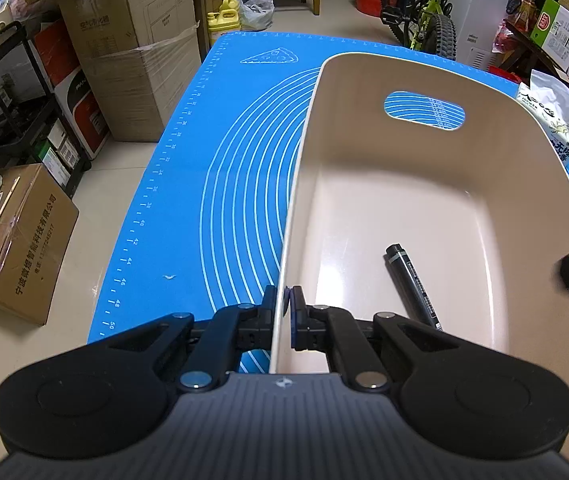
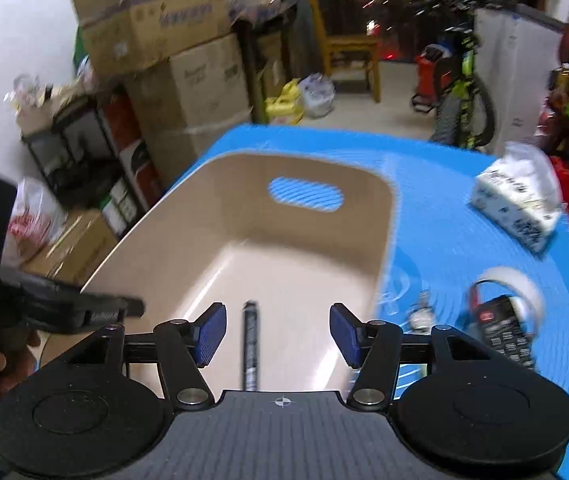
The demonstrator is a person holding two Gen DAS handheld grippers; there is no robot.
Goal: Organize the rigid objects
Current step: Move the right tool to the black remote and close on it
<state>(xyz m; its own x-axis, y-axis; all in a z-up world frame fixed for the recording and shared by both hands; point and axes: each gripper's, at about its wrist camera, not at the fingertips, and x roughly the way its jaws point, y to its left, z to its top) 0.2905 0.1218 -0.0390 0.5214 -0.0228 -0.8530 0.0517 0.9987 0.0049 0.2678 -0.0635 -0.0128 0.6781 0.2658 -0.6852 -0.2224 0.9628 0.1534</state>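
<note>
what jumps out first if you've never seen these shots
A big cream bin fills the middle of a bright blue mat, with a single black marker lying on its floor. The left gripper is pinched on the bin's left wall, and the right gripper hangs open above the marker.

Glossy smooth plastic bin (image 1: 424,200) holds a glossy marker (image 1: 414,284) on a matt mat (image 1: 204,160).

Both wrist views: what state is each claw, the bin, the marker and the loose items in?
Left claw: shut on the bin wall.
Right claw: open, empty, above the bin.
Bin: upright, holding only the marker.
Marker: capped, lying flat.
Tape roll, black box: outside, on mat.
</note>
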